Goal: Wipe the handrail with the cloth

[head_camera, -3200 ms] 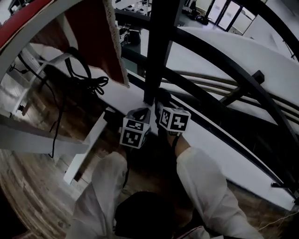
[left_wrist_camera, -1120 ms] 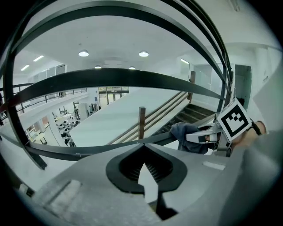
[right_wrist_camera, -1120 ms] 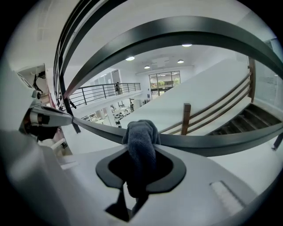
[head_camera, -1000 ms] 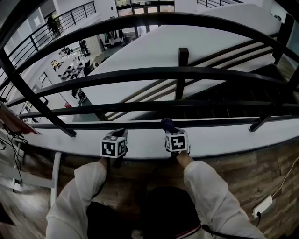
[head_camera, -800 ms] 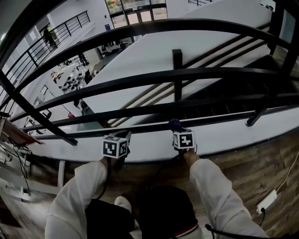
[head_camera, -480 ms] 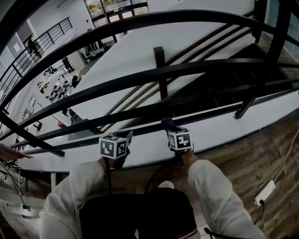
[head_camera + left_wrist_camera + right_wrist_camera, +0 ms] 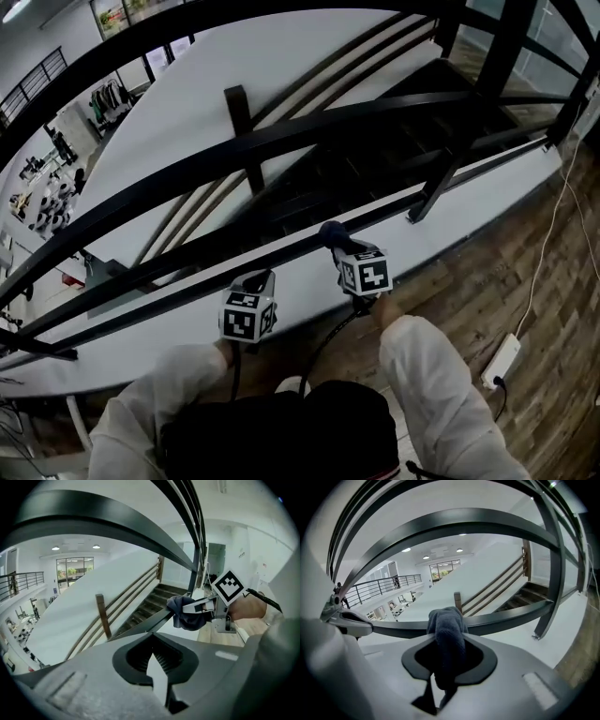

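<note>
A black metal handrail (image 7: pixel 281 251) runs diagonally across the head view, with more rails above it. My right gripper (image 7: pixel 336 242) is shut on a dark blue cloth (image 7: pixel 329 231), and the cloth rests against that low rail. In the right gripper view the cloth (image 7: pixel 446 634) bulges out between the jaws in front of the rail (image 7: pixel 511 618). My left gripper (image 7: pixel 261 280) hovers just left of it near the same rail, shut with nothing in it. The left gripper view shows the rail (image 7: pixel 145 625), the cloth (image 7: pixel 185 613) and the right gripper (image 7: pixel 202 605).
A white ledge (image 7: pixel 300 291) runs under the railing, with wood floor (image 7: pixel 487 281) on my side. A white power strip (image 7: pixel 497 361) and its cable lie on the floor at right. Black posts (image 7: pixel 441 183) stand along the rails. Beyond is an open drop to a lower hall.
The view has swung, so the rails now slant up to the right. Both grippers have stayed at the low rail, the right still holding the cloth against it.
</note>
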